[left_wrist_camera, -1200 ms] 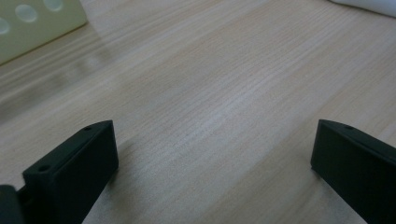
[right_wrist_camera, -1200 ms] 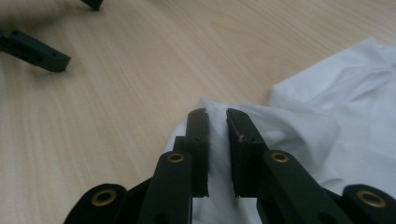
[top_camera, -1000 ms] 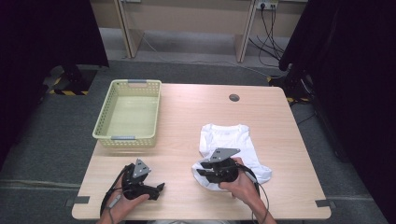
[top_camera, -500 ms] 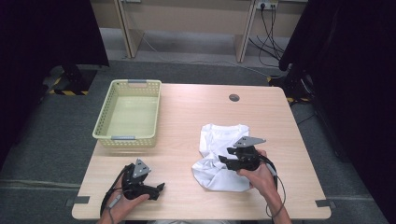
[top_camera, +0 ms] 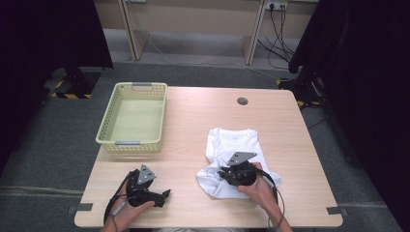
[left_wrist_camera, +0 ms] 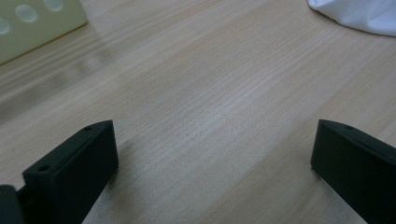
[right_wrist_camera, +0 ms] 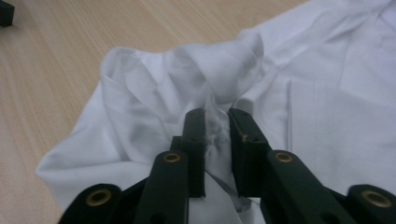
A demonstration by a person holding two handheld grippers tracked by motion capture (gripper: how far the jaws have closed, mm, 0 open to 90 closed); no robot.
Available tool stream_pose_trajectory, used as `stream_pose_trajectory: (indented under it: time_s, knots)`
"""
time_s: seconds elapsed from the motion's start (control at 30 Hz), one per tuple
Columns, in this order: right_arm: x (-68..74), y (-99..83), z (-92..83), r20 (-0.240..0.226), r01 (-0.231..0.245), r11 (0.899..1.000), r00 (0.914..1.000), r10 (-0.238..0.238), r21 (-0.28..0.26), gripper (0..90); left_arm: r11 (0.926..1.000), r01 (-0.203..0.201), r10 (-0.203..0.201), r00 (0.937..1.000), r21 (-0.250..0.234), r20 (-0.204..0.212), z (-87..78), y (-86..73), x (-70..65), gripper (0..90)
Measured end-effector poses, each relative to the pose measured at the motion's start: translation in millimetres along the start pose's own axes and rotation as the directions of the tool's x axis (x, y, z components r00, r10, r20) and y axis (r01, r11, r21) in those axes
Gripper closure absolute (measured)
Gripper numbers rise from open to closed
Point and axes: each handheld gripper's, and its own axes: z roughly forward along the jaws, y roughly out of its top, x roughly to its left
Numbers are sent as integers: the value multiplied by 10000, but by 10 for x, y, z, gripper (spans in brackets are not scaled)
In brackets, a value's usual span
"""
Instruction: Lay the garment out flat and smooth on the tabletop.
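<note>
A white T-shirt (top_camera: 232, 140) lies on the wooden table (top_camera: 193, 121), right of centre, with its near part bunched up. My right gripper (top_camera: 223, 175) sits on that bunched part. In the right gripper view its jaws (right_wrist_camera: 216, 126) have just been closing and now pinch a raised fold of the white T-shirt (right_wrist_camera: 327, 93) between the pads. My left gripper (top_camera: 164, 195) rests on the table near the front left edge. In the left gripper view it (left_wrist_camera: 215, 140) stands open, with bare wood between its wide-apart jaws.
A pale yellow-green plastic basket (top_camera: 129, 143) stands at the back left of the table, and its corner (left_wrist_camera: 28, 23) appears in the left gripper view. A round cable hole (top_camera: 242, 101) is near the far edge. A shirt edge (left_wrist_camera: 359, 14) lies beyond the left gripper.
My right gripper went out to the right over the shirt, then came back left and nearer the person, and its jaws closed on a fold. The left gripper stayed put.
</note>
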Motion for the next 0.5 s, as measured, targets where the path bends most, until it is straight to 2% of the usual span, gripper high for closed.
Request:
stream_pose_trajectory:
  time_s: [0.07, 0.13, 0.2, 0.23, 0.3, 0.37, 0.43, 0.5]
  knots:
    - [23, 58, -51, 2, 25, 9995, 10000, -25, -319, 805, 10000, 3, -3, 10000, -1, 2, 0, 0, 0, 0]
    - [-9, 94, -124, -102, -175, 9981, 9998, 169, -590, 742, 10000, 5, -5, 10000, -2, 2, 0, 0, 0, 0]
    - [-112, 102, -207, 75, -887, 9922, 9959, 897, -882, 612, 10000, 1, -1, 10000, -1, 1, 0, 0, 0, 0]
    - [-183, 90, -241, 281, -1153, 9890, 9926, 1184, -923, 588, 10000, 2, -2, 10000, -1, 1, 0, 0, 0, 0]
    - [-314, 30, -269, 694, -1363, 9875, 9874, 1419, -792, 572, 10000, 5, -5, 10000, 0, 1, 0, 0, 0, 0]
    - [-395, -45, -223, 1004, -1435, 9888, 9840, 1469, -406, 561, 10000, 3, -3, 10000, 1, 1, 0, 0, 0, 0]
    - [-420, -109, -139, 951, -1596, 9871, 9826, 1599, -101, 559, 10000, -3, 3, 10000, 14, 0, -1, 1, 0, 0]
    - [-417, -148, -64, 871, -1485, 9887, 9854, 1462, 205, 571, 10000, 4, -4, 10000, 1, 2, 0, 0, 0, 0]
